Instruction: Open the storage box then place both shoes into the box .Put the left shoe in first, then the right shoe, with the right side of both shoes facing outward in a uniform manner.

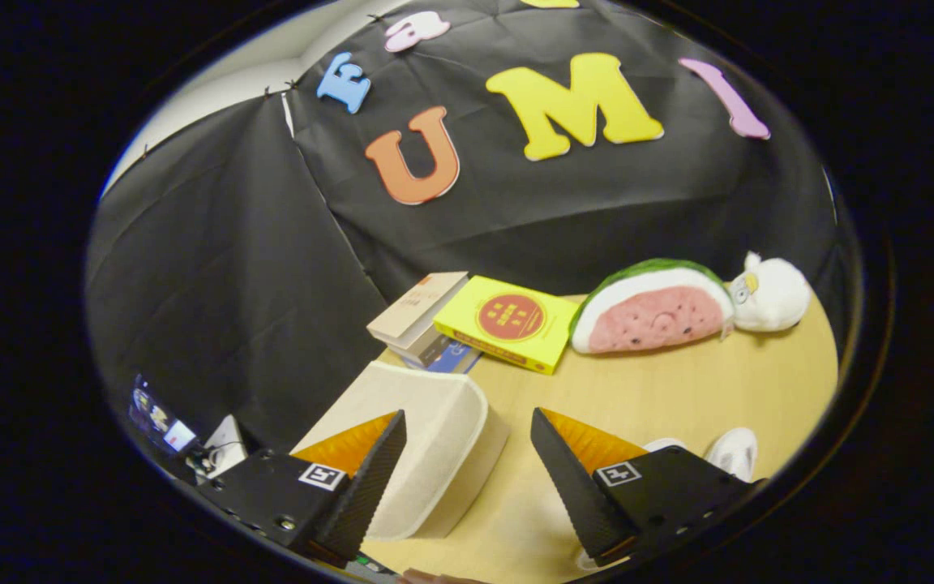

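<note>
My gripper (467, 478) is open above the wooden table (678, 389), its two black fingers with orange backs spread wide and nothing between them. The cream storage box (426, 430) sits closed just ahead of the left finger (362, 487), partly between the fingers, its rounded lid facing up. A white shoe (733, 452) peeks out behind the right finger (572, 478), mostly hidden by it. A second white bit of shoe (661, 444) shows beside it.
Beyond the box lie a stack of books (418, 320) and a yellow box (507, 322). A watermelon plush (652, 308) and a white plush (771, 294) rest at the table's far side. Small gadgets (183, 442) sit left of the table's edge.
</note>
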A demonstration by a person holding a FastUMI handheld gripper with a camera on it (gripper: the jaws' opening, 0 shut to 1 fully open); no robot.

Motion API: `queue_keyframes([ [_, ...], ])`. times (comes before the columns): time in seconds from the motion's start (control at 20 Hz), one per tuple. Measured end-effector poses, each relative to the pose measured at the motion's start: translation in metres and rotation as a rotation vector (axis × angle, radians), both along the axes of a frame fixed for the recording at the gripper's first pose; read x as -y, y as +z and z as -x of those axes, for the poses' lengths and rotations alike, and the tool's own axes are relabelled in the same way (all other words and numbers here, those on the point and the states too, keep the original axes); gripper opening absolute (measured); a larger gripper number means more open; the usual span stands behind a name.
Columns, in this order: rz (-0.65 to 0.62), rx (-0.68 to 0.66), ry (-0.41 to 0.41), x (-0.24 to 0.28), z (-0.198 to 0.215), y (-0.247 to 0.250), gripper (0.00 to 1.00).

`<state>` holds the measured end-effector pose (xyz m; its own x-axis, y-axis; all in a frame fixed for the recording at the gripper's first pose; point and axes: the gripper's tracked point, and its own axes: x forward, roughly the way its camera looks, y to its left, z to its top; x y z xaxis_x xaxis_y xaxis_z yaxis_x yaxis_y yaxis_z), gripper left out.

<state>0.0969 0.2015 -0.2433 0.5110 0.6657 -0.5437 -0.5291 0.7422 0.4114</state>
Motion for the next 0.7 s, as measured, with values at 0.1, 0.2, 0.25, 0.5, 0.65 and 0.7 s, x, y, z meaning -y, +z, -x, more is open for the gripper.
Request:
queue_keyframes([
  [0.1,-0.048,-0.140,0.084,-0.021,0.008,-0.018,0.95],
  [0.2,-0.110,-0.286,0.152,-0.041,0.017,-0.032,0.95],
  [0.25,-0.130,-0.355,0.179,-0.047,0.020,-0.042,0.95],
  [0.5,-0.260,-0.596,0.153,-0.045,0.014,-0.072,0.95],
  [0.65,-0.334,-0.711,0.173,-0.049,0.019,-0.083,0.93],
  [0.7,-0.358,-0.721,0.176,-0.052,0.018,-0.084,0.92],
])
